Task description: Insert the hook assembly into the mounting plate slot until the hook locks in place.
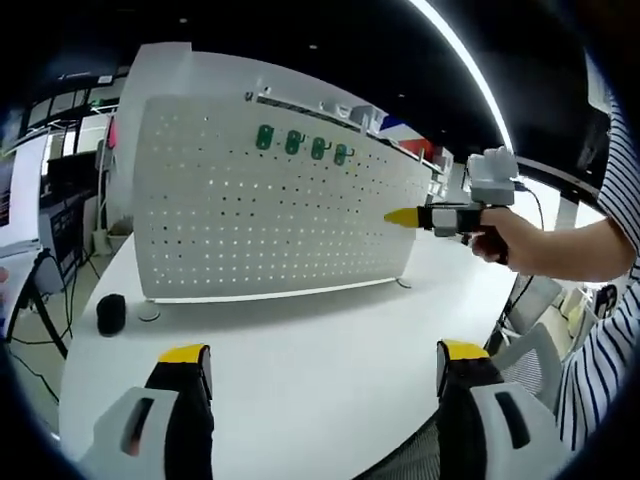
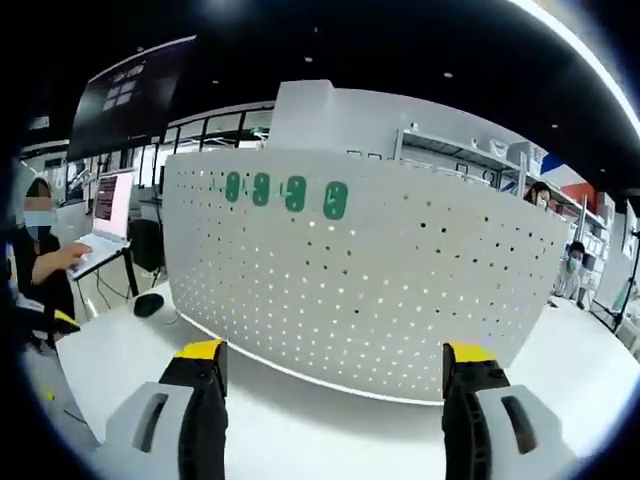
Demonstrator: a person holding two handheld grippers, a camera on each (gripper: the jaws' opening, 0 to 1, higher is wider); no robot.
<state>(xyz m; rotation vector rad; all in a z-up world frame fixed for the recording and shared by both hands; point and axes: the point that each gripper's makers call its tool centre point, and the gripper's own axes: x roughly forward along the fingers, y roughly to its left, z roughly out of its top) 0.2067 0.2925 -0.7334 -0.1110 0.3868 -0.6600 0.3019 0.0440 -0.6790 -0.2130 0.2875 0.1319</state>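
**Both grippers empty in front of the board — the risks lie in the approach**

The white perforated mounting plate (image 1: 270, 205) stands upright on the white table (image 1: 300, 380), and four green hooks (image 1: 300, 143) sit in a row near its top edge; in the right gripper view the same row (image 2: 290, 192) sits high on the plate (image 2: 380, 290). No loose hook assembly shows on the table, so which piece is to be inserted cannot be told.

The left gripper (image 1: 325, 365) has its yellow-tipped jaws spread wide with nothing between them, low over the table and well apart from the plate. The right gripper (image 2: 335, 360) is likewise spread and empty, facing the plate's lower half. Seen from the left gripper view, the right gripper (image 1: 405, 216) is held by a hand (image 1: 500, 235) near the plate's right end, its tip close to the surface; from that side its jaw state cannot be told.

What could go wrong:
- The plate looks free-standing, so a hard push may well slide or tip it.
- The holes are small and alike — a hook could be set in the wrong row or seated crooked and fail to lock.
- The hooks sit high, so a reach may carry one camera past them and lose them from view.
- A small dark object (image 1: 111, 314) on the table left of the plate could be knocked by a wide swing
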